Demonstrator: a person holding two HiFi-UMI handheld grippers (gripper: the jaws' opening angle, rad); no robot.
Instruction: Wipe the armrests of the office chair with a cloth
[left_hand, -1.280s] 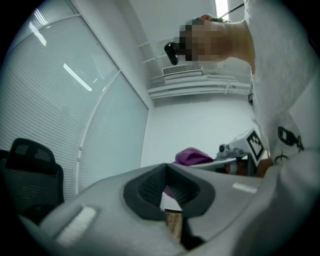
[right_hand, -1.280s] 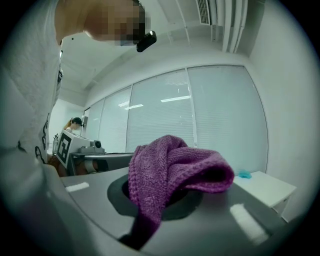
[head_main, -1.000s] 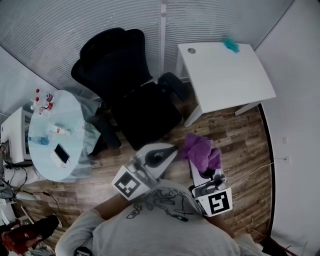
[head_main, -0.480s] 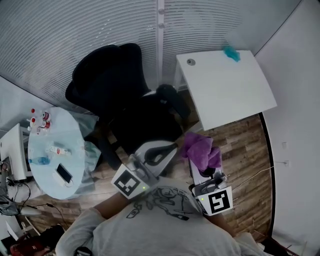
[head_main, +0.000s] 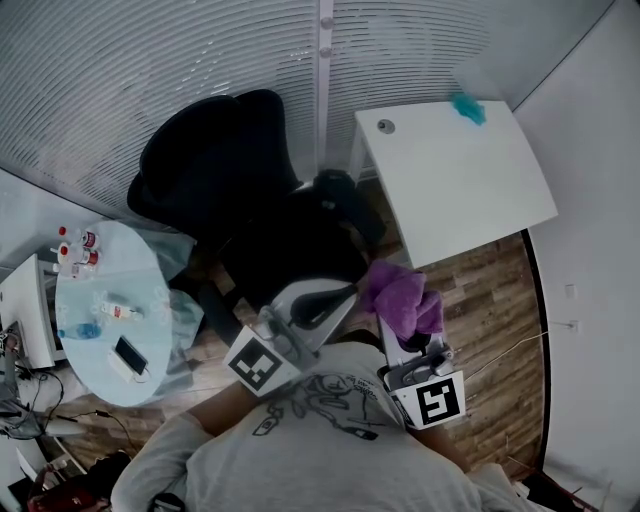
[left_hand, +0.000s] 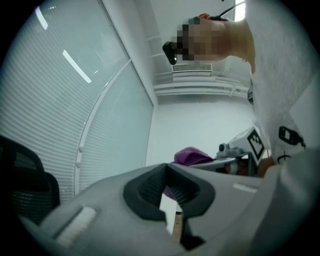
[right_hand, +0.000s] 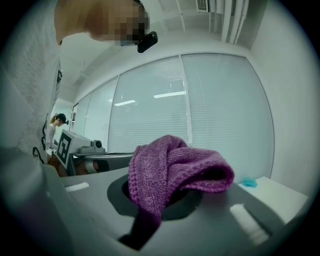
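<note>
The purple cloth (head_main: 400, 298) is clamped in the right gripper (head_main: 400, 330), in the air just before the front edge of the office chair (head_main: 280, 230). The nearer armrest (head_main: 350, 200) lies ahead of it, running roughly away from the person. The left gripper (head_main: 318, 305) is closed on nothing.

This is looking like an office: a black mesh swivel chair (head_main: 225, 185) is standing at 11 o'clock, a white rectangular worktop (head_main: 460, 180) at 1 o'clock, and pale slatted blinds (head_main: 150, 80) are running behind.
</note>
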